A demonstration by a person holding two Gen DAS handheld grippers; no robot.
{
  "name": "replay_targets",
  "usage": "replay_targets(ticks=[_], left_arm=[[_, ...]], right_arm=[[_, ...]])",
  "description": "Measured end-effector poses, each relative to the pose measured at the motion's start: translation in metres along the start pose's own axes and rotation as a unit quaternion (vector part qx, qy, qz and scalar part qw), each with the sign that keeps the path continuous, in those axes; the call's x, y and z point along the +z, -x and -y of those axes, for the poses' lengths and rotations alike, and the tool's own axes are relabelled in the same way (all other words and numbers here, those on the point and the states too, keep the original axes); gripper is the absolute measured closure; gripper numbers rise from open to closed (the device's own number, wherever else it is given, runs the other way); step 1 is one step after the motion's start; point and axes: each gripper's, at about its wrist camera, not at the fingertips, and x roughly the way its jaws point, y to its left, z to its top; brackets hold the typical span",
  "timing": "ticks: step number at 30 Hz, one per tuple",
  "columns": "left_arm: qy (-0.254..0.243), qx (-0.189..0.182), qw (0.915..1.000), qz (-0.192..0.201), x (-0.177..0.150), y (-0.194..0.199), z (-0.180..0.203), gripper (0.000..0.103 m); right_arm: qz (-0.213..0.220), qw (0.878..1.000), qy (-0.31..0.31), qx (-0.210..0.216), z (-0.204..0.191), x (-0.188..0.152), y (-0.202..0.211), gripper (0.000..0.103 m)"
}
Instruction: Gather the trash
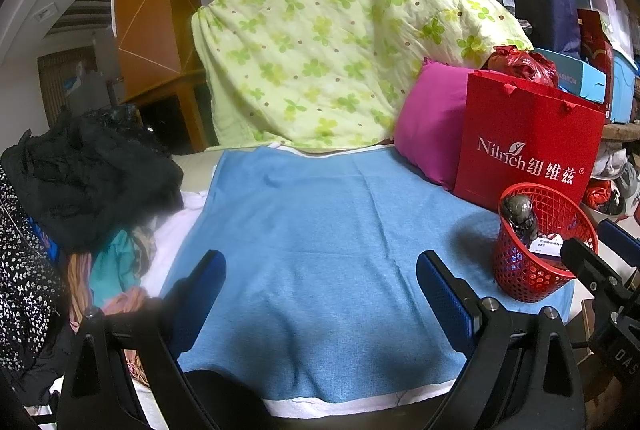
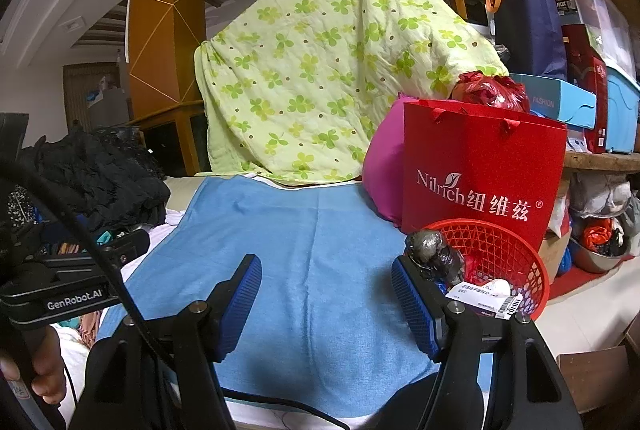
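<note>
- Left gripper (image 1: 320,286): fingers spread wide, nothing between them, hovering over the blue towel (image 1: 320,230).
- Right gripper (image 2: 326,300): fingers also wide apart and empty, above the same blue towel (image 2: 304,262); its right finger (image 2: 412,306) sits just beside the basket rim.
- Red mesh basket (image 1: 520,278) stands upright at the towel's right edge, just in front of the red Nilrich bag (image 1: 528,154).
- From the right wrist view, red mesh basket (image 2: 516,258) holds the trash: a crumpled dark plastic wad (image 2: 432,254) poking above the rim on the left side, a white paper label with barcode (image 2: 484,298), some red scrap; further contents hard to tell.
- Same dark plastic wad (image 1: 520,218) seen in the left view, leaning against the basket's near-left wall.
- Red Nilrich bag (image 2: 480,174) upright, touching the magenta pillow (image 2: 384,166) on its left.
- Green clover-print quilt (image 1: 336,34) draped behind, over the towel's far end.
- Black clothes pile (image 1: 88,174) left of the towel, patterned clothes below it.
- Towel surface bare between the fingers in both views.
- Left gripper body (image 2: 72,290) visible at the right view's left edge, held in a hand (image 2: 44,370).
</note>
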Motion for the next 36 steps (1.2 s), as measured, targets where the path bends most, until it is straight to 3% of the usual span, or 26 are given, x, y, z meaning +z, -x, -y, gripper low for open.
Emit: replay_targets(ticks=[12, 19, 36], left_arm=[[0.000, 0.000, 1.0000, 0.000, -0.001, 0.000, -0.001, 0.007], [0.006, 0.005, 1.0000, 0.004, 0.004, -0.001, -0.004, 0.007], [0.027, 0.030, 0.9992, -0.002, 0.016, -0.030, -0.020, 0.007]], right_arm=[[0.003, 1.000, 0.004, -0.001, -0.001, 0.003, 0.000, 0.032], [0.028, 0.999, 0.014, -0.010, -0.005, 0.021, 0.004, 0.032], [0.012, 1.000, 0.024, -0.004, -0.022, 0.022, -0.040, 0.029]])
